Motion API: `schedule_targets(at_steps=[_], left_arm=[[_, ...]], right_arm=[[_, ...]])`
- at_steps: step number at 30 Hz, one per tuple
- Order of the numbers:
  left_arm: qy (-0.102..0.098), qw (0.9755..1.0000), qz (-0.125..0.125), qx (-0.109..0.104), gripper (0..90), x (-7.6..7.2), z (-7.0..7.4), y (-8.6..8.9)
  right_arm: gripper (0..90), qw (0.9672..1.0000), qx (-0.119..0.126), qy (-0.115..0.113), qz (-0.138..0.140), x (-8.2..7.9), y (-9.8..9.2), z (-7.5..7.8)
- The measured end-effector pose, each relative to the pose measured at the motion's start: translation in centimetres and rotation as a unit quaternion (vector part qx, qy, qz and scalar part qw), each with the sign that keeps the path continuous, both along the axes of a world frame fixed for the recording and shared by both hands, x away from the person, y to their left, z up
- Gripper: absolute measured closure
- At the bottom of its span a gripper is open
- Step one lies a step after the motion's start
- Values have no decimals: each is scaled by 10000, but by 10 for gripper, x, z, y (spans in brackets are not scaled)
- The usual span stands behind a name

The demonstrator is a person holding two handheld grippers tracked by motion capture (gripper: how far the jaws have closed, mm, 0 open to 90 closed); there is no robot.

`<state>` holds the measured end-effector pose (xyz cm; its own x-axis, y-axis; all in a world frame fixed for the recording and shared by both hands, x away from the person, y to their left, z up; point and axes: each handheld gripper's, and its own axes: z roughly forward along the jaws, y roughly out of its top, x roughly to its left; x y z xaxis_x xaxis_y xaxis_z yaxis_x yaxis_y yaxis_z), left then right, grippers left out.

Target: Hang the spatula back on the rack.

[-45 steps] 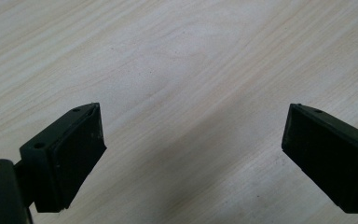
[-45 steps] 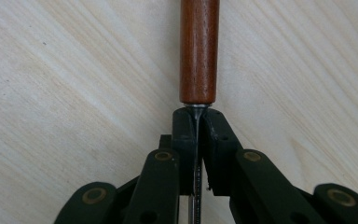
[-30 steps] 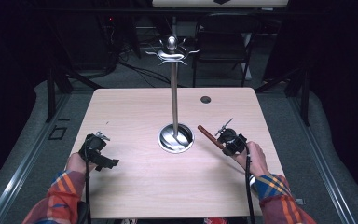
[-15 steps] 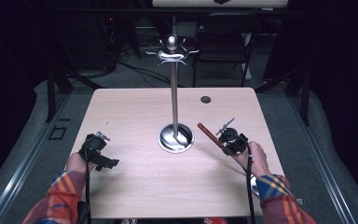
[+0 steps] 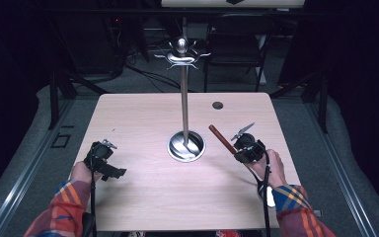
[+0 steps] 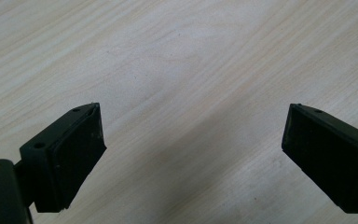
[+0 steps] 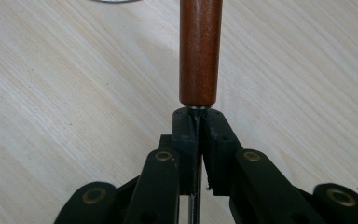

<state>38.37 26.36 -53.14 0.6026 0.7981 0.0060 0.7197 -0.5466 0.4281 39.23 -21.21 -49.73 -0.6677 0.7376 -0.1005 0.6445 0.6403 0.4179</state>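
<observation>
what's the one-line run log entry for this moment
right gripper: shut on wooden-handled utensil | left gripper: open, nothing between jaws | metal stand: upright mid-table | table: light wood

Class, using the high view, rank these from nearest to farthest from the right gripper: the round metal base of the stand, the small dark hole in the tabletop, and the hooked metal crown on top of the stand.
Measured from the right gripper:
1. Round metal base of the stand, just to its left on the table.
2. Small dark hole in the tabletop, farther back, near the far edge.
3. Hooked metal crown, high on the pole, at the back.
</observation>
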Motion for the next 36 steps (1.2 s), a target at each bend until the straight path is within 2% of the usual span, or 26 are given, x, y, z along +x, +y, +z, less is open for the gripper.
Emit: schedule_targets(at_steps=[7,13,14,16,24,27,36], left_arm=[[28,10000,-7,-2,56,0,0,0],[28,10000,9,-38,56,0,0,1],[28,10000,9,-38,56,0,0,1],[22,10000,14,-30,56,-1,1,1],[24,10000,-9,-14,56,0,0,1],[26,10000,-8,-4,57,0,0,0],[4,10000,-17,6,57,-1,0,0]], right_arm=[[844,9999,116,-105,-21,-4,-2,7],[844,9992,334,-220,-24,-13,-4,14],[845,9993,282,-240,-1,-13,-4,16],[845,9989,381,-284,-21,-16,-4,18],[845,9979,509,-400,-6,-20,-6,27],[844,9977,532,-413,81,-20,-6,28],[844,9957,605,-673,213,-27,0,37]])
